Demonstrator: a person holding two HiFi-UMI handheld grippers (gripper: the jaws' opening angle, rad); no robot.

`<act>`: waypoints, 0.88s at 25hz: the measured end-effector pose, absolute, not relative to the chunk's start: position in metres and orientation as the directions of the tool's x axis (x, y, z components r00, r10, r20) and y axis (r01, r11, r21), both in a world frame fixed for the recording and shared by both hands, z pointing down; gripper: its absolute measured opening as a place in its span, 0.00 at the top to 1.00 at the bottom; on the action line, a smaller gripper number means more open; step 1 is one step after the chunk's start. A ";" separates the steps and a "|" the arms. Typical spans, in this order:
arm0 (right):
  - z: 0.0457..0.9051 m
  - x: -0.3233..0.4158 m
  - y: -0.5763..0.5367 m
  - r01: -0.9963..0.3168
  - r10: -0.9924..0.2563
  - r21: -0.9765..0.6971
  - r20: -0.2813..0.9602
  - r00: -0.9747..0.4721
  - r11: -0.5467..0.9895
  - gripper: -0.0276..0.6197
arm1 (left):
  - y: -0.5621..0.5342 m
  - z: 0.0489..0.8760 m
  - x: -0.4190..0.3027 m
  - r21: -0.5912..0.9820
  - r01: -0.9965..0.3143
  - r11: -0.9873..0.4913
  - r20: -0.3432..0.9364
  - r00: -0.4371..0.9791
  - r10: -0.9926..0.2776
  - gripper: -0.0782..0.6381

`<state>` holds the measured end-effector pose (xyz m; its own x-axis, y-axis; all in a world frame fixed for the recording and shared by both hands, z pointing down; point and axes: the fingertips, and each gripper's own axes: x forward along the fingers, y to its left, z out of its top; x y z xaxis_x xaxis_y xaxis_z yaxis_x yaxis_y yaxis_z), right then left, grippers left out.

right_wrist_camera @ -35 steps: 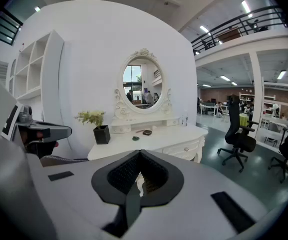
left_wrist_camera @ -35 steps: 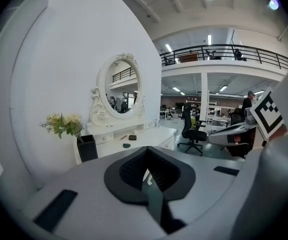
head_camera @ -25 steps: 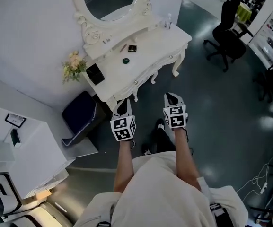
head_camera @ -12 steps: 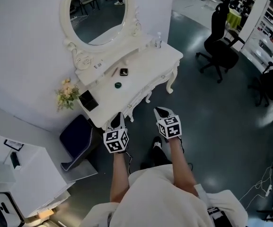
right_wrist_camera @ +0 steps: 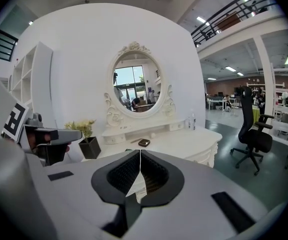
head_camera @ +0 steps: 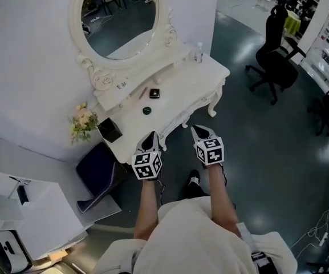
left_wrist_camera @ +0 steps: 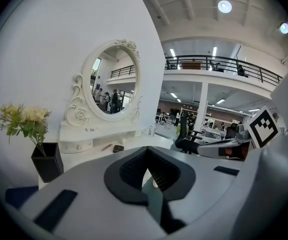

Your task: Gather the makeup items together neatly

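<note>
over the last second the person has carried both grippers closer to the white dressing table (head_camera: pixel 195 81), which has slid down the frame so that more of the oval mirror (head_camera: pixel 118 16) shows at upper left. the left gripper (head_camera: pixel 150 137) now overlaps the table's front edge at centre frame, and the right gripper (head_camera: pixel 198 130) hangs just beside it over the floor. neither has changed its grip: both pairs of jaws are pressed together with nothing between them. so this reads as the approach only, and no gathering has begun.

the makeup items lie apart on the table top, above the grippers in the frame: a small dark compact (head_camera: pixel 154 93), a thin stick beside it that is probably a pencil (head_camera: pixel 142 93), a round green pot (head_camera: pixel 147 111) nearer the front edge, and a small clear bottle (head_camera: pixel 199 53) far off at the upper right corner.

a black vase (head_camera: pixel 109 130) of pale flowers (head_camera: pixel 82 121) stands at the table's left end, with a dark blue stool (head_camera: pixel 98 167) below it. the floor is dark and glossy, and black office chairs (head_camera: pixel 278 53) stand at upper right.
</note>
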<state>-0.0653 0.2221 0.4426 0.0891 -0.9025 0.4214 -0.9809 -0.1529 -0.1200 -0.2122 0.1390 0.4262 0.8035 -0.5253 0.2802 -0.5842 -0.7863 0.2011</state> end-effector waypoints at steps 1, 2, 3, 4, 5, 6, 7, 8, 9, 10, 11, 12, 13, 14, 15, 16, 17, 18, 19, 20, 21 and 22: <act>0.443 -0.059 0.216 -0.981 -0.903 -0.120 0.420 0.088 -0.151 0.89 | 0.134 0.427 -0.205 0.197 -0.586 -0.786 0.282 0.802 -0.527 0.87; 0.444 -0.053 0.210 -0.982 -0.904 -0.120 0.418 0.083 -0.146 0.89 | 0.128 0.428 -0.200 0.192 -0.591 -0.784 0.284 0.798 -0.532 0.87; 0.444 -0.048 0.204 -0.983 -0.906 -0.122 0.417 0.075 -0.137 0.89 | 0.122 0.428 -0.195 0.187 -0.599 -0.778 0.286 0.791 -0.540 0.87; 0.444 -0.044 0.197 -0.984 -0.907 -0.126 0.416 0.062 -0.125 0.89 | 0.115 0.428 -0.191 0.180 -0.611 -0.771 0.289 0.782 -0.552 0.87; 0.443 -0.040 0.190 -0.985 -0.909 -0.130 0.414 0.048 -0.111 0.89 | 0.108 0.426 -0.188 0.174 -0.626 -0.760 0.291 0.770 -0.567 0.87; 0.442 -0.036 0.184 -0.986 -0.910 -0.132 0.412 0.036 -0.098 0.89 | 0.101 0.424 -0.185 0.167 -0.642 -0.748 0.291 0.757 -0.585 0.87; 0.440 -0.031 0.180 -0.987 -0.912 -0.133 0.410 0.028 -0.089 0.89 | 0.095 0.421 -0.180 0.161 -0.657 -0.737 0.289 0.745 -0.601 0.87; 0.439 -0.024 0.177 -0.987 -0.913 -0.133 0.408 0.024 -0.086 0.89 | 0.090 0.419 -0.174 0.156 -0.667 -0.728 0.285 0.737 -0.613 0.87; 0.439 -0.017 0.174 -0.987 -0.913 -0.134 0.406 0.024 -0.085 0.89 | 0.087 0.418 -0.167 0.152 -0.672 -0.724 0.281 0.732 -0.620 0.87; 0.440 -0.010 0.172 -0.987 -0.914 -0.136 0.406 0.023 -0.086 0.89 | 0.085 0.418 -0.161 0.148 -0.675 -0.723 0.278 0.730 -0.624 0.87; 0.442 -0.004 0.168 -0.987 -0.913 -0.139 0.406 0.021 -0.084 0.89 | 0.082 0.419 -0.156 0.144 -0.677 -0.721 0.278 0.727 -0.627 0.87; 0.444 0.001 0.164 -0.987 -0.913 -0.140 0.407 0.016 -0.080 0.89 | 0.080 0.420 -0.151 0.140 -0.681 -0.719 0.281 0.724 -0.631 0.87; 0.446 0.006 0.161 -0.987 -0.913 -0.140 0.408 0.010 -0.074 0.89 | 0.078 0.422 -0.147 0.135 -0.685 -0.716 0.285 0.719 -0.634 0.87; 0.447 0.012 0.157 -0.988 -0.913 -0.142 0.408 0.003 -0.067 0.89 | 0.075 0.423 -0.143 0.131 -0.690 -0.712 0.289 0.714 -0.638 0.87; 0.448 0.017 0.154 -0.987 -0.914 -0.150 0.405 -0.005 -0.061 0.89 | 0.073 0.425 -0.138 0.128 -0.693 -0.709 0.293 0.709 -0.641 0.87; 0.450 0.023 0.152 -0.985 -0.917 -0.165 0.399 -0.016 -0.055 0.89 | 0.070 0.427 -0.133 0.126 -0.697 -0.706 0.297 0.706 -0.643 0.87; 0.451 0.028 0.151 -0.981 -0.920 -0.188 0.391 -0.029 -0.049 0.89 | 0.068 0.429 -0.128 0.124 -0.700 -0.703 0.301 0.702 -0.645 0.87; 0.454 0.033 0.152 -0.977 -0.923 -0.209 0.384 -0.040 -0.044 0.89 | 0.066 0.432 -0.125 0.123 -0.704 -0.699 0.306 0.697 -0.649 0.87; 0.458 0.038 0.153 -0.974 -0.924 -0.222 0.381 -0.047 -0.042 0.89 | 0.065 0.436 -0.123 0.122 -0.710 -0.694 0.310 0.691 -0.653 0.87; 0.463 0.042 0.154 -0.973 -0.923 -0.228 0.383 -0.049 -0.043 0.89 | 0.065 0.439 -0.122 0.121 -0.717 -0.687 0.315 0.684 -0.658 0.87; 0.468 0.046 0.155 -0.971 -0.921 -0.233 0.387 -0.051 -0.044 0.89 | 0.064 0.442 -0.122 0.119 -0.723 -0.680 0.320 0.676 -0.663 0.87; 0.472 0.051 0.155 -0.970 -0.919 -0.240 0.391 -0.054 -0.045 0.89 | 0.064 0.445 -0.121 0.115 -0.729 -0.675 0.326 0.669 -0.668 0.87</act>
<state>0.0514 0.1548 0.4725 -0.0537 -0.9187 0.3913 -0.9698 -0.0454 -0.2396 -0.1209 0.0639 0.4445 0.6690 -0.6680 0.3259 -0.7293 -0.6746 0.1145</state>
